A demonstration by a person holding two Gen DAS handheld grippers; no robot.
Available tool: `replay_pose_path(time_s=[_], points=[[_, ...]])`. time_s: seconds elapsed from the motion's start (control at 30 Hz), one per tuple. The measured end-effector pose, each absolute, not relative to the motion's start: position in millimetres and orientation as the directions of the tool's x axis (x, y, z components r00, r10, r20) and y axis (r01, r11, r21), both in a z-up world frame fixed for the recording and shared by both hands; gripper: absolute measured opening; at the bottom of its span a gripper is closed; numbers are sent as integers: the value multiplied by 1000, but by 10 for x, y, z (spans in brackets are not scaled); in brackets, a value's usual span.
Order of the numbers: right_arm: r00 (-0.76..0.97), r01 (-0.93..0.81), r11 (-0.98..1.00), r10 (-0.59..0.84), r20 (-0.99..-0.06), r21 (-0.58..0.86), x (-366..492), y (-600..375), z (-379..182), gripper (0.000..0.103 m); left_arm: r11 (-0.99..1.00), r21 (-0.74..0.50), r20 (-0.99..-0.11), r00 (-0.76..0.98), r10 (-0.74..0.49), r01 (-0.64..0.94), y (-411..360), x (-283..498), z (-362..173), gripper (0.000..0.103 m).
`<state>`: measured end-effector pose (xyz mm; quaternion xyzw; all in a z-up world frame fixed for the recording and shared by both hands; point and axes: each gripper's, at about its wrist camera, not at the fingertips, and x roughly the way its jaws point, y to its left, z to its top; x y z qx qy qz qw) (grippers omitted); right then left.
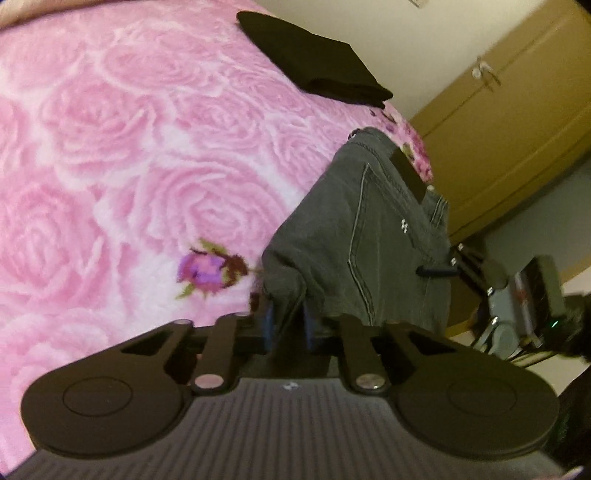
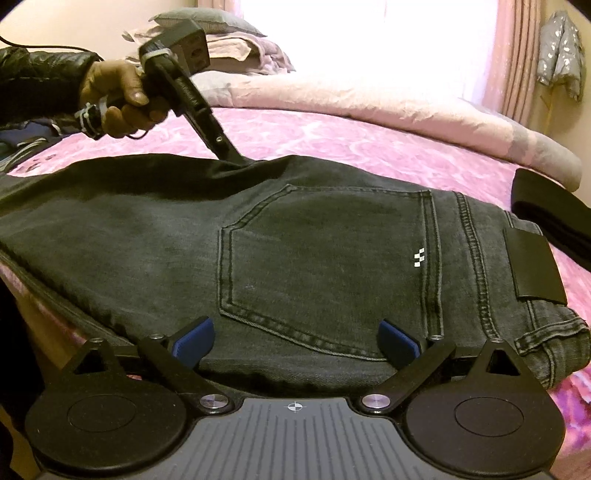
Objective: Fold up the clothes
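Note:
Dark grey jeans [image 2: 147, 236] lie across the pink rose bedspread [image 1: 110, 147], back pocket up and waistband to the right. My left gripper [image 1: 289, 325] is shut on the jeans' [image 1: 369, 229] far edge, with a fold of denim pinched between its blue pads [image 1: 269, 326]. In the right wrist view a hand [image 2: 114, 99] holds that left gripper [image 2: 238, 158], its tip down on the fabric. My right gripper [image 2: 297, 343] stands wide open over the near edge below the pocket, blue pads [image 2: 195, 341] resting on the denim and gripping nothing.
A folded black garment [image 1: 314, 62] [image 2: 546, 218] lies on the bed beyond the waistband. A pale quilt [image 2: 369, 99] and pillows [image 2: 207, 22] run along the far side. A wooden wardrobe [image 1: 498, 110] stands past the bed's edge. A silver jacket [image 2: 557, 48] hangs by the curtain.

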<state>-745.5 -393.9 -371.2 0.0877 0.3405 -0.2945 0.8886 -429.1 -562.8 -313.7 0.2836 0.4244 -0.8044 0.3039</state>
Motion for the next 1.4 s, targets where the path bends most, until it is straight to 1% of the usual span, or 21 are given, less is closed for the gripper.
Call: replay_pose_path(time_s=[0.13, 0.27, 0.37, 0.53, 0.67, 0.7, 0.8, 0.87, 0.9, 0.93, 1.03, 1.1, 1.17, 1.27, 1.3, 1.37, 1.4], points=[[600, 586, 809, -470, -647, -44, -7454, -3929, -3727, 97, -460, -465, -714, -627, -310, 757, -5540, -4331, -3079, 1], [604, 588, 808, -474, -641, -44, -7447, -3926, -3735, 98, -372, -443, -682, -576, -451, 815, -5618, -4164, -3024, 0], [604, 589, 807, -476, -639, -45, -7438, -3919, -3735, 98, -316, -489, -662, -582, -473, 813, -5701, -3982, -3052, 1], [604, 589, 807, -477, -639, -45, -7445, -3906, -3731, 98, -335, -438, -682, -551, -480, 834, -5681, -4057, -3086, 2], [597, 593, 804, -474, -647, -43, -7453, -3904, -3711, 98, -295, -429, -724, -520, -453, 854, -5733, -4076, -3166, 3], [595, 592, 805, -472, -651, -42, -7463, -3900, -3698, 98, -285, -427, -730, -514, -451, 858, -5733, -4062, -3164, 5], [589, 594, 804, -465, -661, -37, -7495, -3892, -3656, 98, -262, -377, -725, -460, -513, 888, -5683, -3968, -3002, 5], [583, 613, 790, -473, -661, -25, -7500, -3906, -3586, 98, -259, -368, -708, -450, -544, 893, -5635, -3928, -2865, 5], [584, 623, 782, -481, -654, -19, -7497, -3918, -3535, 98, -272, -366, -697, -456, -553, 890, -5609, -3951, -2798, 4], [602, 628, 778, -494, -628, -9, -7495, -3940, -3458, 98, -287, -369, -686, -468, -558, 884, -5589, -3990, -2740, 4], [636, 656, 754, -537, -554, 21, -7445, -4104, -3256, 98, -345, -395, -662, -524, -535, 851, -5583, -4259, -2683, 5], [639, 678, 734, -558, -530, 45, -7388, -4299, -3195, 98, -380, -386, -681, -538, -497, 841, -5613, -4487, -2760, 5], [645, 685, 725, -555, -525, 74, -7342, -4531, -3178, 98, -392, -381, -718, -535, -445, 837, -5667, -4667, -2917, 5], [621, 707, 701, -555, -554, 91, -7356, -4892, -3243, 98, -365, -370, -755, -506, -417, 854, -5745, -4751, -3135, 5], [599, 722, 684, -547, -585, 100, -7390, -5020, -3305, 98, -352, -366, -766, -494, -412, 861, -5770, -4761, -3206, 3], [553, 756, 646, -543, -632, 108, -7496, -5220, -3428, 98, -332, -378, -770, -493, -405, 864, -5815, -4736, -3274, 3], [550, 755, 647, -542, -635, 102, -7535, -5194, -3431, 91, -327, -386, -769, -496, -403, 863, -5829, -4719, -3282, 3]])
